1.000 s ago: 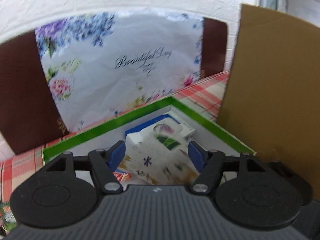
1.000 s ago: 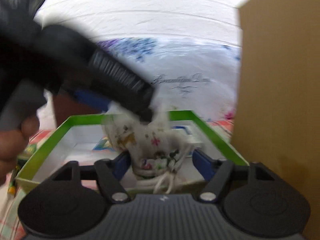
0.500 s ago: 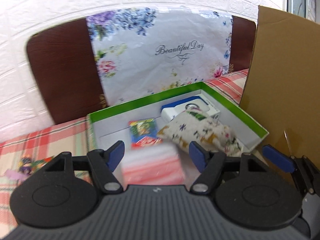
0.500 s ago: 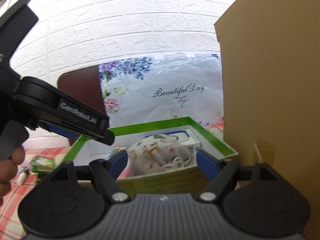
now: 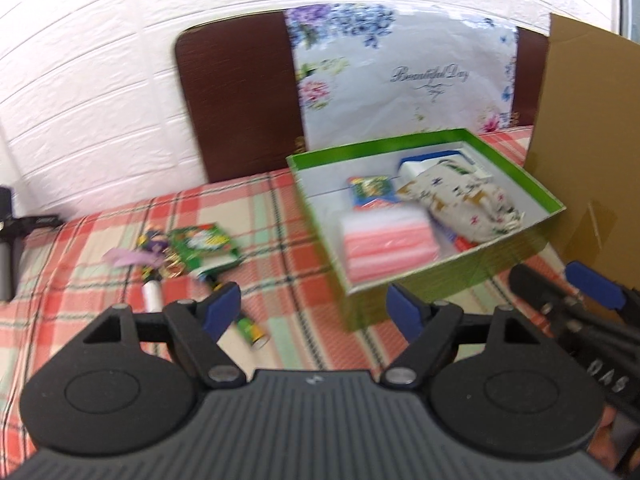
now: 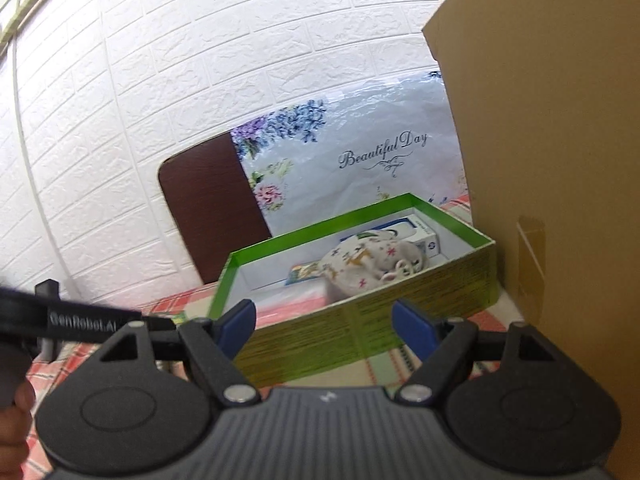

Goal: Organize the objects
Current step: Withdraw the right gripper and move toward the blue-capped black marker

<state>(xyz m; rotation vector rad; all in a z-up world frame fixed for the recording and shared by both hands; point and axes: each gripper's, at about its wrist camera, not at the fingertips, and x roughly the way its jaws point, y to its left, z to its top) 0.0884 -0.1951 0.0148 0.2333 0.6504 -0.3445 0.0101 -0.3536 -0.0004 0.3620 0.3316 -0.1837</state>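
Left wrist view: left gripper [image 5: 314,312] has its jaws wide and still opening, nothing between the blue pads, touching nothing. It hangs over the plaid tablecloth [image 5: 256,216]. At 1 o'clock from it sits the green box [image 5: 452,272], holding a printed fabric pouch [image 5: 460,204], a pink-striped packet [image 5: 390,242], a small colourful card pack [image 5: 370,192] and a white-and-blue carton [image 5: 436,162]. At 10 o'clock, loose on the cloth: a green card box [image 5: 204,246], a purple figurine [image 5: 150,246], a white tube [image 5: 152,300] and a small green roll [image 5: 252,330]. Right gripper [image 5: 596,284] shows only in part at 3 o'clock. Only this view shows the loose items and the pink packet clearly.

Right wrist view: right gripper [image 6: 326,326] has jaws well apart, empty, touching nothing. Green box [image 6: 360,320] is at 12 o'clock just beyond the pads, pouch [image 6: 368,260] inside it. Cardboard panel [image 6: 552,160] fills 3 o'clock. Part of the left gripper [image 6: 80,320] and a hand [image 6: 12,420] show at 9 o'clock, seen here only.
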